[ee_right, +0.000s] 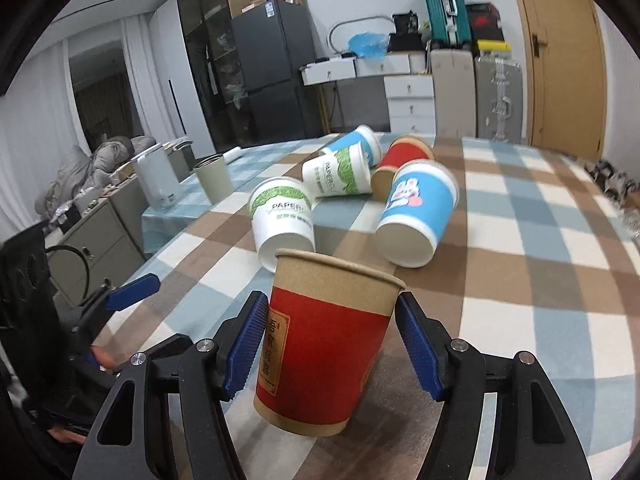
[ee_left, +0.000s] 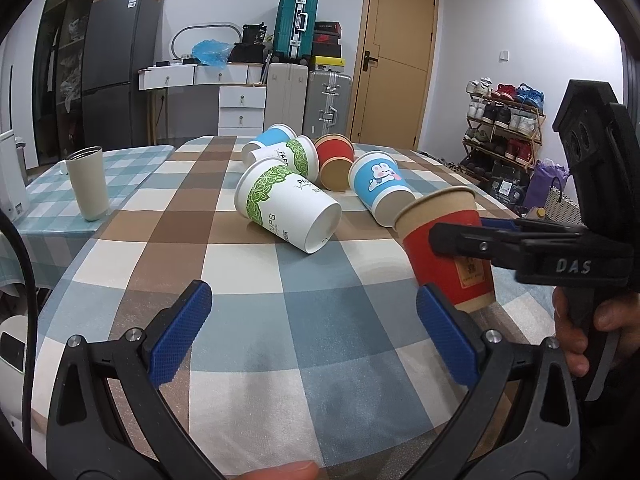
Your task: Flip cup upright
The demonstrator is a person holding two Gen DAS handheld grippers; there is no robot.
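A red and brown paper cup stands mouth up, slightly tilted, on the checked tablecloth. My right gripper has its blue pads around the cup's sides. The left pad touches it; a thin gap shows at the right pad. In the left wrist view the same cup sits at the right with the right gripper around it. My left gripper is open and empty over the cloth, left of the cup.
Several paper cups lie on their sides mid-table: a green-leaf white cup, a blue rabbit cup, a red cup and others behind. A cream tumbler stands at the left. The table edge runs along the left.
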